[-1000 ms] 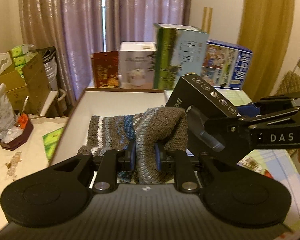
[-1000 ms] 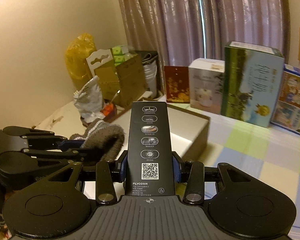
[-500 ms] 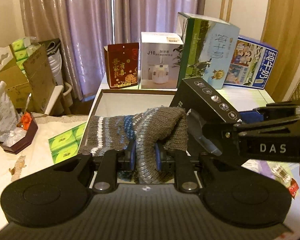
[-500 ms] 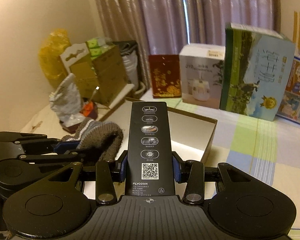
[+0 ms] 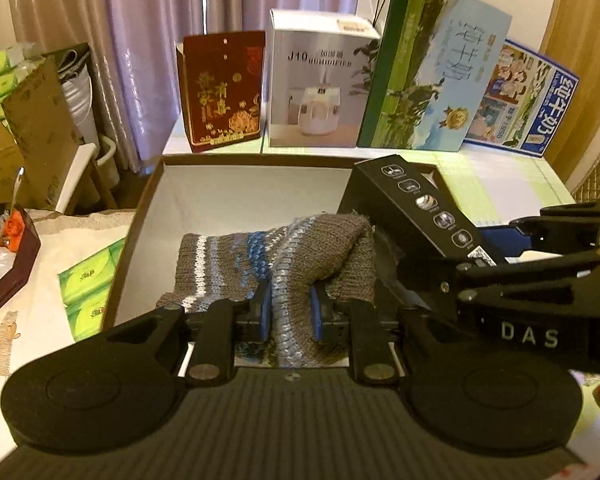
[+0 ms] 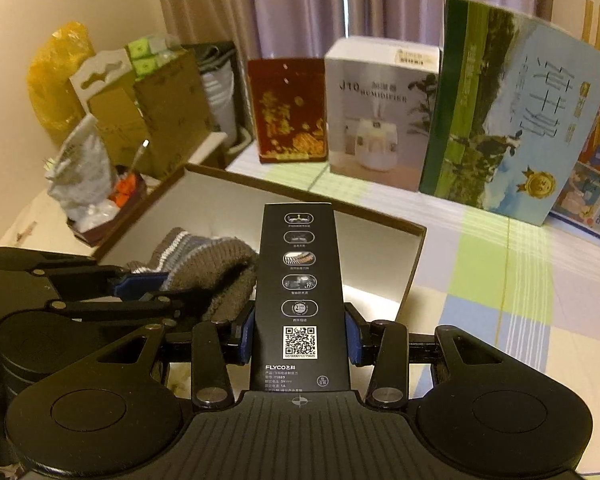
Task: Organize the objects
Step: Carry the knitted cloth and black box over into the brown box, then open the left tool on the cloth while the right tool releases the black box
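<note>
Left gripper [image 5: 288, 310] pinches the knitted sock [image 5: 284, 252]; right gripper [image 6: 300, 338] clamps the black box [image 6: 298, 276] (both above the open tray [image 5: 236, 196]).

**Matte black rigs, blue pads**

Left gripper [image 5: 288, 310]: black linkage arms, silver pivot screws, blue fingers [image 5: 263, 308], round discs beside a ribbed deck; right gripper [image 6: 300, 338] built alike; its arm carries white "DAS" lettering.
</note>
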The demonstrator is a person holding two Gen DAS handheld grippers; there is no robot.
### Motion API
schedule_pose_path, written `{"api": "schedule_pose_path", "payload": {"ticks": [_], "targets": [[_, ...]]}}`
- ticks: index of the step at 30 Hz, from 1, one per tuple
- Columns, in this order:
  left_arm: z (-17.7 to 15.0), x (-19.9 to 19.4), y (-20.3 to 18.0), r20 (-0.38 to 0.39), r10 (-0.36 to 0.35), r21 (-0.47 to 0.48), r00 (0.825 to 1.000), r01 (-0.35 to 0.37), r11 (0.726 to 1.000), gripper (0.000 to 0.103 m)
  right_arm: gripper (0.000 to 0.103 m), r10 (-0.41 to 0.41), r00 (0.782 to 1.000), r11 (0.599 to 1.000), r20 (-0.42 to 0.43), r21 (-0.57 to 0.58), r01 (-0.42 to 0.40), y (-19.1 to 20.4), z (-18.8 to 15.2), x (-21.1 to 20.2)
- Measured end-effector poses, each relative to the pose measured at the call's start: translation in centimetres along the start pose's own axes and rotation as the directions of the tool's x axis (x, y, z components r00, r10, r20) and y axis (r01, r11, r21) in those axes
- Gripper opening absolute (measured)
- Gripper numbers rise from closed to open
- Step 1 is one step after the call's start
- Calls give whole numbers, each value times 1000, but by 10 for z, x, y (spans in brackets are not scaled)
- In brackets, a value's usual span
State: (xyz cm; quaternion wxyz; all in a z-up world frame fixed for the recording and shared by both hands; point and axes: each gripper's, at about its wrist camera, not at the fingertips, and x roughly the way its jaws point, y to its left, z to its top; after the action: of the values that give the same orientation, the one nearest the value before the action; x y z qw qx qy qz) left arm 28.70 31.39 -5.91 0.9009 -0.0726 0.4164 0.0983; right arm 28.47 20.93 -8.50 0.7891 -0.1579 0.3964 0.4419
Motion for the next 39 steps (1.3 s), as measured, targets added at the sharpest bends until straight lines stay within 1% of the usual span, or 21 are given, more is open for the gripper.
{"api": "schedule_pose_path", "payload": {"ticks": [7,11,13,15,18,22,23,24,26,28,30,32,35,39], "targets": [[2,29,1,-21,8,25,1000,-8,1000,18,40,-46,999,999,-13,-15,46,-6,0,21],[4,39,0,-10,16,42,1000,-16,999,19,40,-49,999,999,-8,-11,49,-11,3,27],[6,42,0,-12,27,56,1000,-27,998,27,40,-45,999,999,-11,-12,45,-12,5,29],[7,44,3,-21,41,49,999,-40,998,41,40,-45,999,999,-15,-21,45,-12,6,30],[6,44,10,-27,31,29,999,-30,999,48,41,-52,999,998,-10,-46,51,-9,6,33],[6,44,11,-28,45,41,999,-44,998,52,41,-59,998,997,1,-50,59,-11,7,34],[6,44,12,-31,42,41,999,-41,998,55,41,-62,998,997,7,-55,62,-11,8,34],[5,44,12,-32,41,40,999,-39,998,57,42,-62,998,996,15,-61,63,-12,8,32],[5,41,11,-28,39,46,999,-38,998,59,46,-52,999,996,17,-69,53,-14,9,28],[5,38,9,-24,39,57,999,-37,998,60,51,-38,999,996,34,-73,41,-17,8,22],[5,34,9,-23,35,57,999,-33,998,64,61,-10,999,996,44,-89,14,-18,7,14],[4,28,10,-23,23,54,999,-22,998,66,64,6,998,994,58,-107,0,-17,5,4],[2,17,10,-19,22,58,1000,-21,998,77,76,21,997,993,73,-120,-12,-15,1,-10],[-4,0,10,-19,7,46,1000,-6,999,78,81,44,995,993,84,-117,-34,-12,-7,-27]]}}
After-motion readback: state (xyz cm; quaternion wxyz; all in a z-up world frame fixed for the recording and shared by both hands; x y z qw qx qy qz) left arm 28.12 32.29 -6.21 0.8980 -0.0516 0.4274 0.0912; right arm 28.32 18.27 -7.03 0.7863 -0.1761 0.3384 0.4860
